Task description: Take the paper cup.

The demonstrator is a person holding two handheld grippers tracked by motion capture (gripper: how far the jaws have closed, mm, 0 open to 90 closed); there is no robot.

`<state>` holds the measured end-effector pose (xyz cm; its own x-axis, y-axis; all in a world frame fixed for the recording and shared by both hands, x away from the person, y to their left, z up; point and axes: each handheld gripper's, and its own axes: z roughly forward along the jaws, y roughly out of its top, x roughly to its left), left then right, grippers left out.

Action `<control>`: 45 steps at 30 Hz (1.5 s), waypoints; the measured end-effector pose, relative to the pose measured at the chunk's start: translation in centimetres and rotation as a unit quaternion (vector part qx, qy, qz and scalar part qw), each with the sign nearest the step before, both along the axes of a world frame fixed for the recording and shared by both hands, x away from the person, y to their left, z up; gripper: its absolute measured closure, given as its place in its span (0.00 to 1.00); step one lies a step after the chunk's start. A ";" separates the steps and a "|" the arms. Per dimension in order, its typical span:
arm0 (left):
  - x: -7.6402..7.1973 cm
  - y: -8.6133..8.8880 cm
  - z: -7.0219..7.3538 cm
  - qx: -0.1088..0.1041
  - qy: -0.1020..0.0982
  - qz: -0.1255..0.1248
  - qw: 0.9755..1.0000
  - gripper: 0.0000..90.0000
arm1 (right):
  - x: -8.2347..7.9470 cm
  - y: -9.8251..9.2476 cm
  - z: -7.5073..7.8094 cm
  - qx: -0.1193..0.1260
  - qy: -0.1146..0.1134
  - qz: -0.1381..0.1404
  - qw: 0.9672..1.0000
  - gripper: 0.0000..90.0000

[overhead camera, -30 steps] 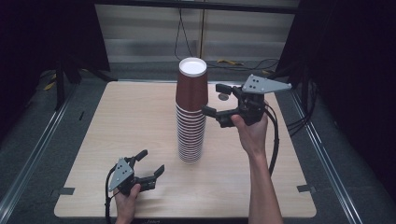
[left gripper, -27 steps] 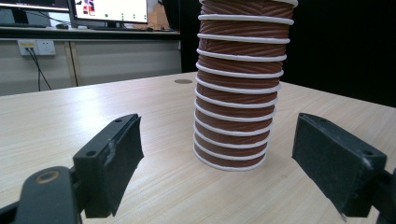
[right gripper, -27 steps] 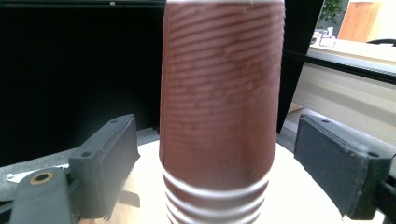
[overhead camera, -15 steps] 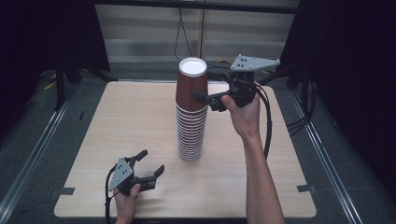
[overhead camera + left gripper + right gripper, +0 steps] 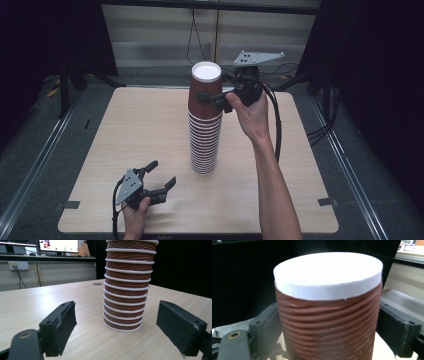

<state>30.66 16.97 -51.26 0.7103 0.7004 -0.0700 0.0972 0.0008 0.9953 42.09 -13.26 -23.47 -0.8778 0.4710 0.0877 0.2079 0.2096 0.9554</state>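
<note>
Straddling top cup (image 5: 328, 312) of the stack (image 5: 204, 122) mid-table (image 5: 125, 130) | right gripper (image 5: 220, 97) jaws flanking it, contact unclear | left gripper (image 5: 157, 180) resting wide open, empty, near edge | risk: uneven squeeze is likely tipping the tall stack or lifting several cups

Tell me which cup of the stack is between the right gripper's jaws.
The top cup, the one with the white opening; the right gripper brackets its wall, while the cups below show just rims.

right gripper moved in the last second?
Yes. The right gripper went up and toward the cup stack; its jaws now straddle the top cup, whereas earlier they were beside the stack's middle.
</note>
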 end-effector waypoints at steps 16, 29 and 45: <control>0.0 0.0 0.0 0.001 -0.001 0.000 1.000 0.17 | 0.1 0.6 0.1 -0.015 -0.009 -0.006 1.000 0.20; 0.0 0.0 0.0 0.002 -0.001 -0.001 1.000 0.17 | -0.3 0.3 0.6 0.010 -0.028 -0.008 1.000 0.20; 0.0 0.0 0.0 0.001 -0.001 -0.002 1.000 0.17 | -1.0 -0.6 1.8 0.080 -0.065 -0.023 0.994 0.21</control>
